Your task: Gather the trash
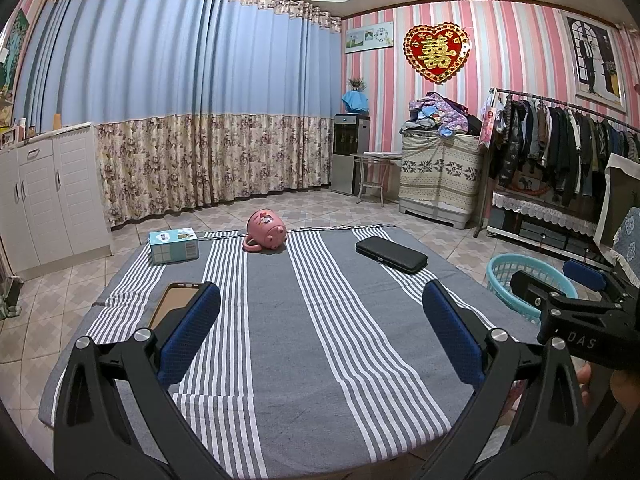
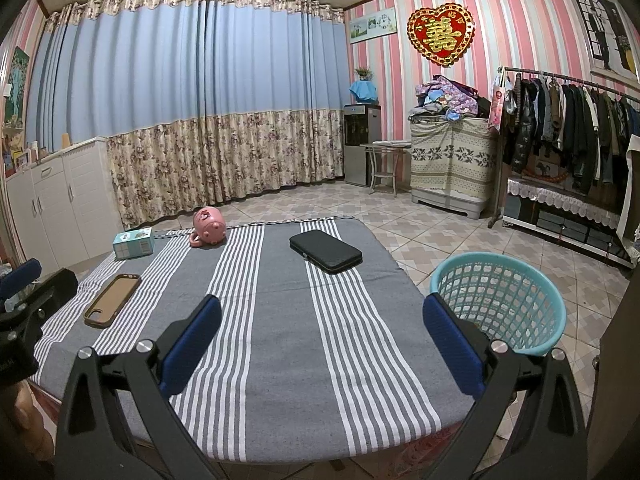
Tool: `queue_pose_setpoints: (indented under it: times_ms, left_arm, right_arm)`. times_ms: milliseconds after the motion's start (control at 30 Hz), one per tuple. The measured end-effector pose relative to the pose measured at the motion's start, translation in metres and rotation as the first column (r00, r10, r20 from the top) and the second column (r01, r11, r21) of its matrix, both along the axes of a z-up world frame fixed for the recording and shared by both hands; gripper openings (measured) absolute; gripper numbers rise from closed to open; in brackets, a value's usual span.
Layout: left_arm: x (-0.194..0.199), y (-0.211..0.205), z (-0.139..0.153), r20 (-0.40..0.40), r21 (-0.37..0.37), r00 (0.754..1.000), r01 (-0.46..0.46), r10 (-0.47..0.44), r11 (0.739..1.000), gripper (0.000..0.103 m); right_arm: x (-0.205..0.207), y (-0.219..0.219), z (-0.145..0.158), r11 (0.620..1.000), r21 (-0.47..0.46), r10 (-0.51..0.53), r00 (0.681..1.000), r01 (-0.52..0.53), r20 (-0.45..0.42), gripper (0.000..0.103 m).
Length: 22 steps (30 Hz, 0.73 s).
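So, nothing's been picked up yet as far as I can tell, this looks like the very start. Going left to right across the striped cloth (image 2: 280, 320): there's a small blue box (image 2: 133, 243) at the far left corner, a phone case (image 2: 112, 300) lying flat closer to me on the left side, a pink mug (image 2: 209, 227) tipped on its side at the far edge, then a black wallet-looking case (image 2: 325, 251) toward the right. Off the right edge, down on the floor, sits the teal basket (image 2: 500, 304), which I'm guessing is where stuff goes.

My left gripper (image 1: 320, 332) is hovering over the near part of the cloth, jaws spread wide, holding nothing. Right gripper (image 2: 322, 336) same deal, wide open and empty, with the basket just past its right finger.

Honestly none of it screams trash, so picking which one counts is a judgement call. The phone case is nearest my left side, so I'd probably drop down over it, pinch an edge since it lies flat, then carry it to the basket.
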<state>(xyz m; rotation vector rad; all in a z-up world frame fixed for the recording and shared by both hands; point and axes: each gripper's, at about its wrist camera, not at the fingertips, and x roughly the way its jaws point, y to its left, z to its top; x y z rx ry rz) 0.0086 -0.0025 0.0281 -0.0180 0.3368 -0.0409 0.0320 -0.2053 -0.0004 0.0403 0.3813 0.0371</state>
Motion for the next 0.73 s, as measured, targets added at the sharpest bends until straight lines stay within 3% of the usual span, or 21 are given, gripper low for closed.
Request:
queue_pose_setpoints:
  times_ms: [733]
  left_arm:
    - [-0.003, -0.003, 0.014, 0.002, 0.003, 1.000, -0.006, 0.006, 1.000, 0.098]
  right_arm:
    - [0.000, 0.000, 0.000, 1.000, 0.001, -0.001, 1.000, 0.001, -0.001, 0.098]
